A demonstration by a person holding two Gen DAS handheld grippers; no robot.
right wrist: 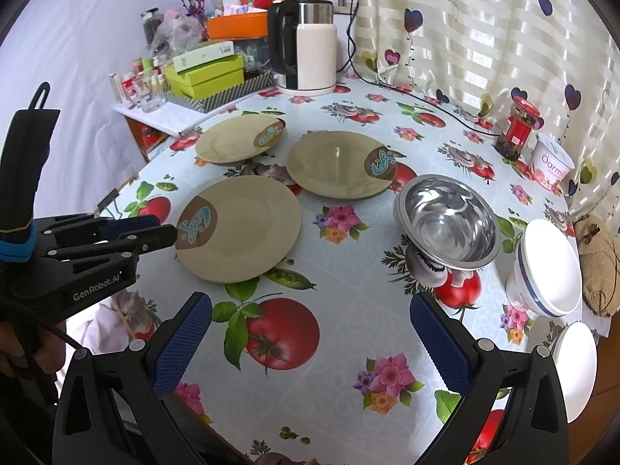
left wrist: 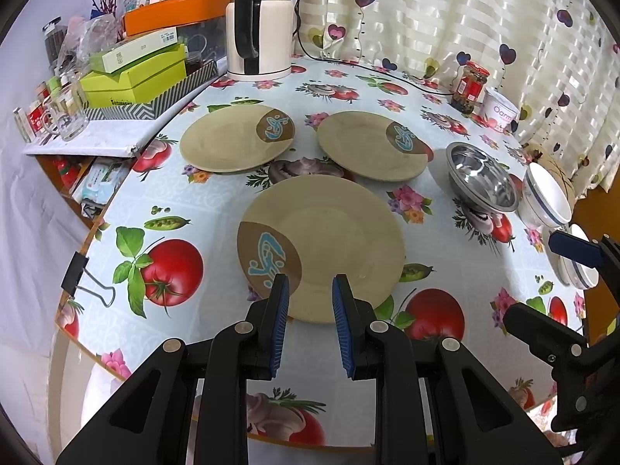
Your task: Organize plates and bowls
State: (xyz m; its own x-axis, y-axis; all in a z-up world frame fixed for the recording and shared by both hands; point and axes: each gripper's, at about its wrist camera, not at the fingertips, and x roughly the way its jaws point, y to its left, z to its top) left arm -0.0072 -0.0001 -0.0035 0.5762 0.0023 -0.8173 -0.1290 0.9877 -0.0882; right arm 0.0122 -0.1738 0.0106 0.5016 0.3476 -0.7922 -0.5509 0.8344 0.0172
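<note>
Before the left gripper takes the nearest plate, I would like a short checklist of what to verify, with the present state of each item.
1. Left gripper open: ok, a gap shows between its blue pads.
2. Left gripper lined up with the nearest plate: ok, its fingertips sit at the plate's near rim.
3. Fingers low enough to catch that rim: cannot tell from these views.
4. Nearest plate free of other dishes: ok, it lies apart from the two far plates.
5. Right gripper out of the way: ok, open over bare tablecloth, nothing between its fingers.
6. Steel bowl clear of the plate: ok, it stands off to the right.
</note>
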